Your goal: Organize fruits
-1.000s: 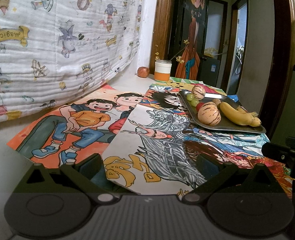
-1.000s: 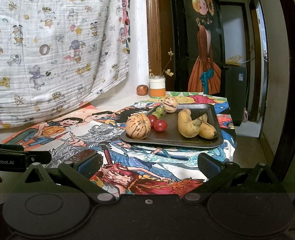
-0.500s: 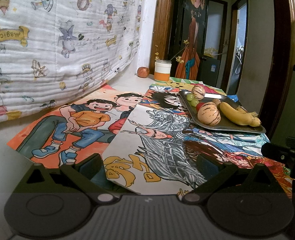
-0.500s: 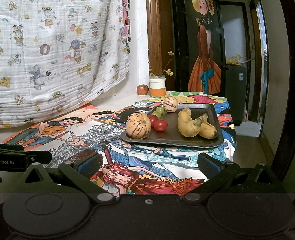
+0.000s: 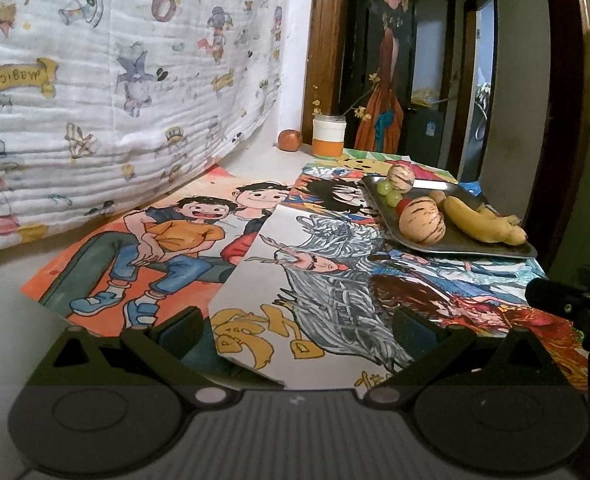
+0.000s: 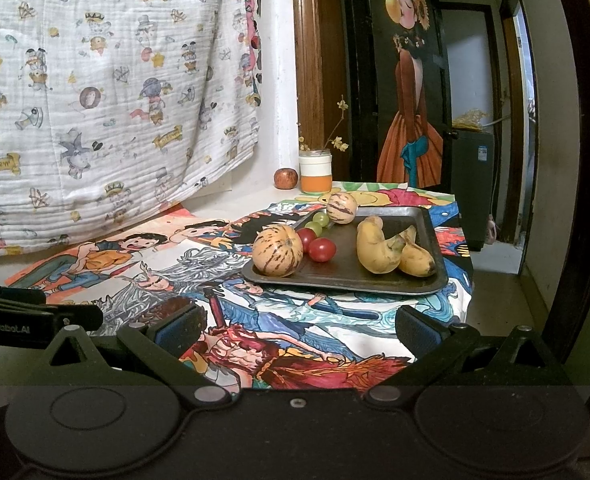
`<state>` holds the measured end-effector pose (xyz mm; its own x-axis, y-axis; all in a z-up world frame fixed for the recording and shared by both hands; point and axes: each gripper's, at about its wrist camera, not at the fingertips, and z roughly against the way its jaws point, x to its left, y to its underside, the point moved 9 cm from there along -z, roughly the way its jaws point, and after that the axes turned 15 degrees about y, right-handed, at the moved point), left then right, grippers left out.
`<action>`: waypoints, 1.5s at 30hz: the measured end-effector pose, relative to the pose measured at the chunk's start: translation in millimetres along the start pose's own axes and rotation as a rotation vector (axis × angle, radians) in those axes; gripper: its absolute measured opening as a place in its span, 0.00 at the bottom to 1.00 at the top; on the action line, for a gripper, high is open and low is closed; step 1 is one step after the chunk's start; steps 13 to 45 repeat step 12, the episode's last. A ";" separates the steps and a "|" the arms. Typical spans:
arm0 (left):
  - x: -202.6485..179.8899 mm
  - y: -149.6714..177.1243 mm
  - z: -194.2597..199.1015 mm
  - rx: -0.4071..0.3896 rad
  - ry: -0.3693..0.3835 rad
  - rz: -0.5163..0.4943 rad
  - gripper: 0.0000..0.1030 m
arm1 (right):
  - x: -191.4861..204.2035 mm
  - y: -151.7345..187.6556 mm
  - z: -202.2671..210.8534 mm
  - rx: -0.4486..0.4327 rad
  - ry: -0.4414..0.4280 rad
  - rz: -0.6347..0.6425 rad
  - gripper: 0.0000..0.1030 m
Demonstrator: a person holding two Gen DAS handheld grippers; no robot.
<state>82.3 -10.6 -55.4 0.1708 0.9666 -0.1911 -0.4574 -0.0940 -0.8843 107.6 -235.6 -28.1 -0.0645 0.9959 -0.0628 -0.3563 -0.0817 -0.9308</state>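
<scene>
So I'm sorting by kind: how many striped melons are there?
2, both on the tray: a big striped melon at its near left corner, a small one at the far left edge.

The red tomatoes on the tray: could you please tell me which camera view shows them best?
The right wrist view: both tomatoes lie in plain sight on the tray, between the big striped melon and the bananas. In the left wrist view the melon hides them, leaving only a red sliver above it.
</scene>
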 end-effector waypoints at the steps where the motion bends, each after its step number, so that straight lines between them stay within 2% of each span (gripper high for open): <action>1: -0.6 0.0 0.3 -0.001 0.003 -0.002 1.00 | 0.0 0.0 0.0 0.000 0.000 0.000 1.00; 45: -2.0 -0.8 1.2 -0.005 0.001 -0.008 1.00 | 0.2 -0.3 0.0 0.001 0.000 0.000 1.00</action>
